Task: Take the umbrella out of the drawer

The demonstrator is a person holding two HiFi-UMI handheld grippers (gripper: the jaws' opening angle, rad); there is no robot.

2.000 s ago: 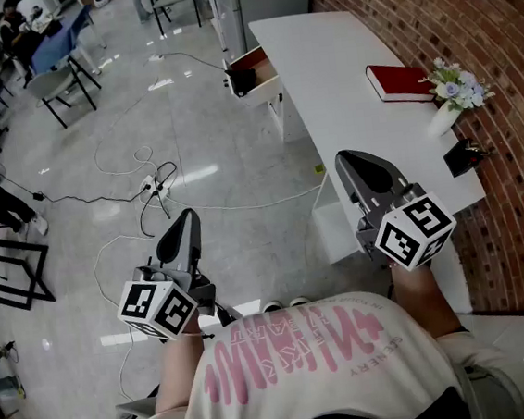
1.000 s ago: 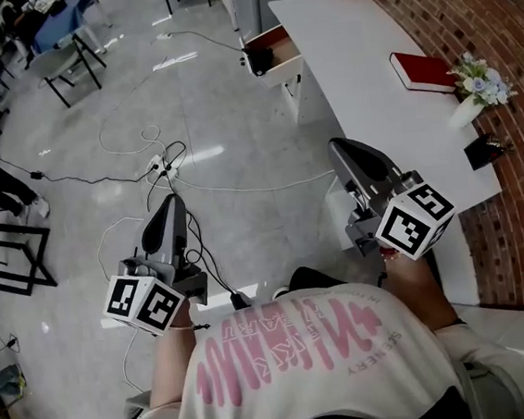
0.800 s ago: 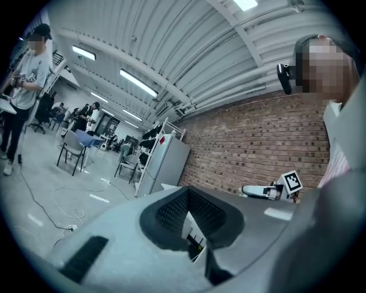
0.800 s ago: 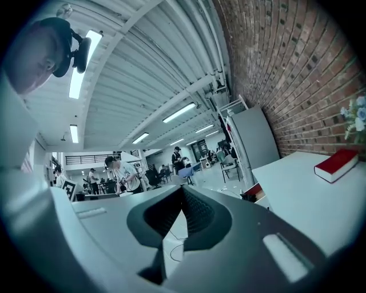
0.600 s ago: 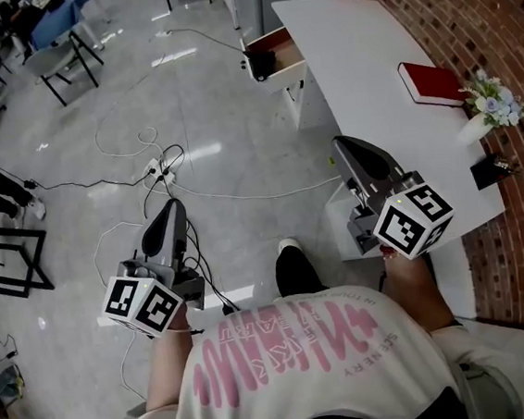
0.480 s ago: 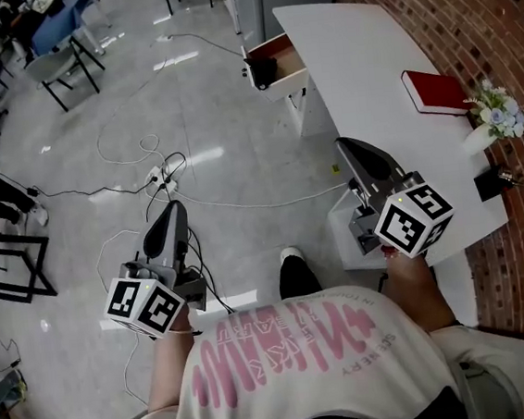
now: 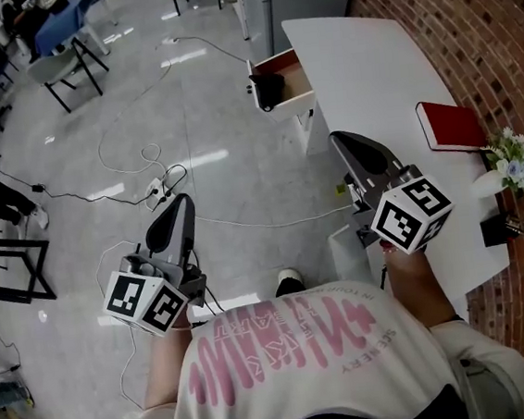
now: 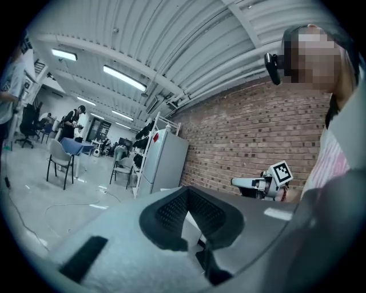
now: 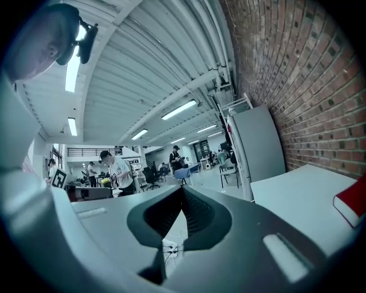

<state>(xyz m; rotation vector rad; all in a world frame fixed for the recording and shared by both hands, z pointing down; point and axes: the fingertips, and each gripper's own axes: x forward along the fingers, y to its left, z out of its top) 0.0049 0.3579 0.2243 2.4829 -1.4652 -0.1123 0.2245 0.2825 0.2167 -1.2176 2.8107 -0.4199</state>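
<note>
From the head view, the person stands on the open floor by the near end of the white desk [image 7: 358, 64], well apart from the open drawer [image 7: 292, 72] that juts from the desk's far end. A dark, compact thing [image 7: 266, 88] sits at the drawer's outer end. It is too small here to be sure, but I take it for the umbrella. It is inside the drawer and untouched. The left gripper [image 7: 181, 203] and the right gripper [image 7: 339, 139] are both carried level and pointing ahead toward the drawer, which suits an approach rather than a reach. A red book [image 7: 450, 125] and a small vase of flowers [image 7: 515, 166] stand on the desk against the brick wall, away from the drawer.

In the left gripper view, the left gripper's [image 8: 186, 192] jaws are pressed together with nothing between them. Beyond them are only the fridge [image 8: 166, 160] and brick.

In the right gripper view, the right gripper's [image 9: 182, 192] jaws are likewise clenched on nothing (sensible while nothing is within reach). The desk [image 9: 297, 189] runs off to its right, and the red book [image 9: 352, 204] shows at the picture's edge. Both jaws will need to part before the drawer is reached.
</note>
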